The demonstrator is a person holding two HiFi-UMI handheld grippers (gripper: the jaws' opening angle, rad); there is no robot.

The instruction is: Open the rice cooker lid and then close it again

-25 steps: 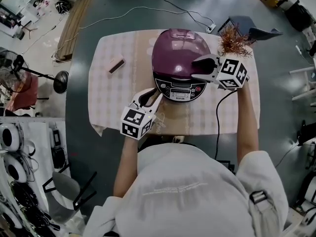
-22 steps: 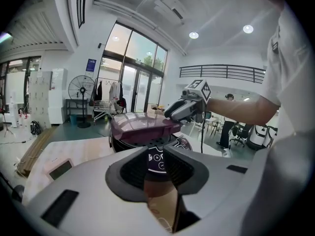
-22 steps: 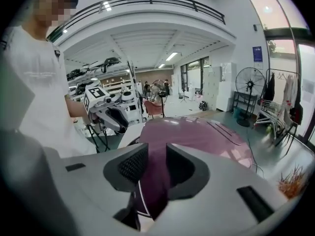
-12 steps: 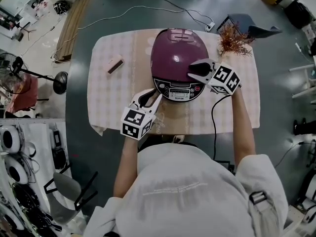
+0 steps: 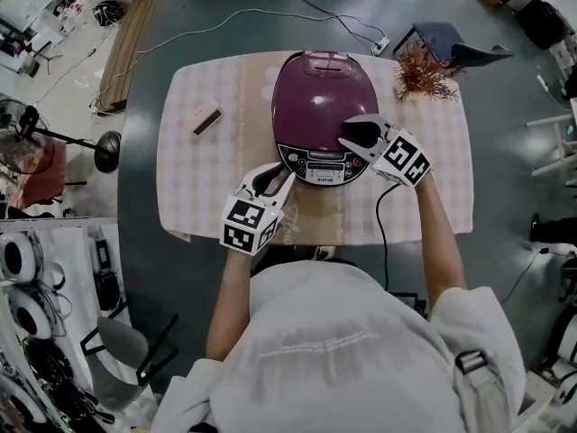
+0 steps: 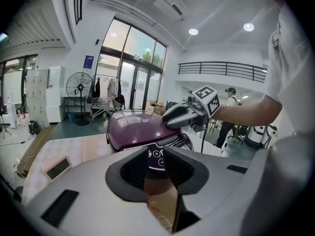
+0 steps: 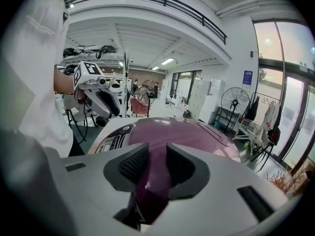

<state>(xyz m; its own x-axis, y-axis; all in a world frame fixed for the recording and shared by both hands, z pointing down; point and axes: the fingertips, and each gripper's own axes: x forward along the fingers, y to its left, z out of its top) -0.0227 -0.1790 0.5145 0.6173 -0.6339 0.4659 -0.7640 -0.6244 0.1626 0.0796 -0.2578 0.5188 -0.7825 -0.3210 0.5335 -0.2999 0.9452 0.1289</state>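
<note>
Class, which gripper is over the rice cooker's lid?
The right gripper; its jaws, just closed further yet gripping nothing, sit above the purple lid. The left gripper is over the tablecloth.

Table (image 5: 180,197) w/ pale checked cloth stood on dark grey floor (image 5: 140,269). Small pinkish box (image 5: 206,116) lay on cloth's left part, by itself. Bunch of dried reddish twigs (image 5: 424,78) sat at table's far right corner. White cable (image 5: 234,27) ran across floor beyond table to a power strip (image 5: 382,47). Wooden boards (image 5: 135,48) lay far left; standing fan (image 5: 27,120) nr left edge.
</note>
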